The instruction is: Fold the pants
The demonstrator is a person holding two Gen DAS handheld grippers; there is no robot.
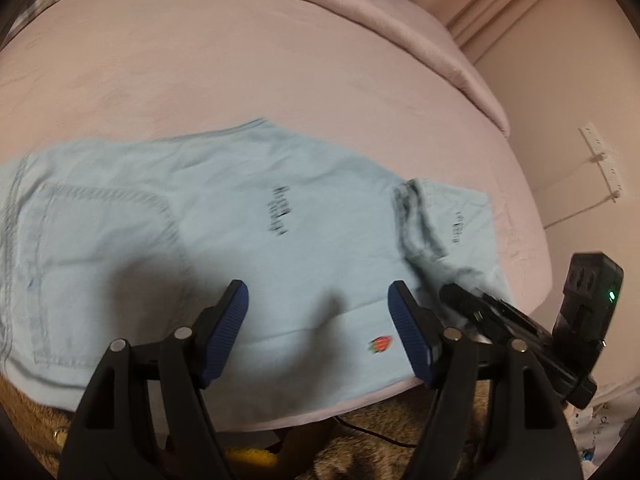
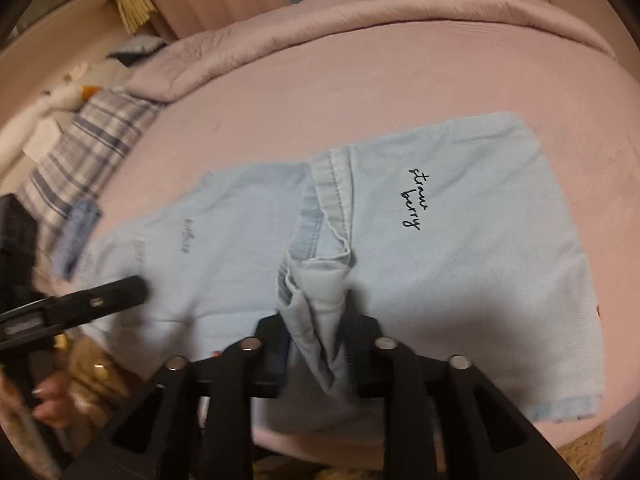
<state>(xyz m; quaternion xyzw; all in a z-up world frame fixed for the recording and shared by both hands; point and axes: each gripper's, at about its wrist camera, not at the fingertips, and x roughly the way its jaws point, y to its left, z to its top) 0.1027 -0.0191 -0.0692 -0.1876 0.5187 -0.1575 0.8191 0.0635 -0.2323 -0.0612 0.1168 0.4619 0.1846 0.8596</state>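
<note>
Light blue denim pants (image 1: pixel 208 232) lie spread on a pink bed, with a back pocket at the left, dark script lettering and a small strawberry patch (image 1: pixel 380 345) near the bed's front edge. My left gripper (image 1: pixel 318 320) is open and empty just above the cloth. The right gripper (image 1: pixel 480 308) shows at the right of that view. In the right wrist view my right gripper (image 2: pixel 318 332) is shut on a bunched fold of the pants (image 2: pixel 460 240) near the crotch seam. The left gripper (image 2: pixel 116 292) shows at the left there.
The pink bed sheet (image 1: pixel 260 72) stretches far behind the pants, with a rolled pink duvet (image 2: pixel 360 16) along the back. A plaid pillow (image 2: pixel 92 140) lies at the bed's left end. A brown furry rug (image 1: pixel 360 440) lies below the bed's front edge.
</note>
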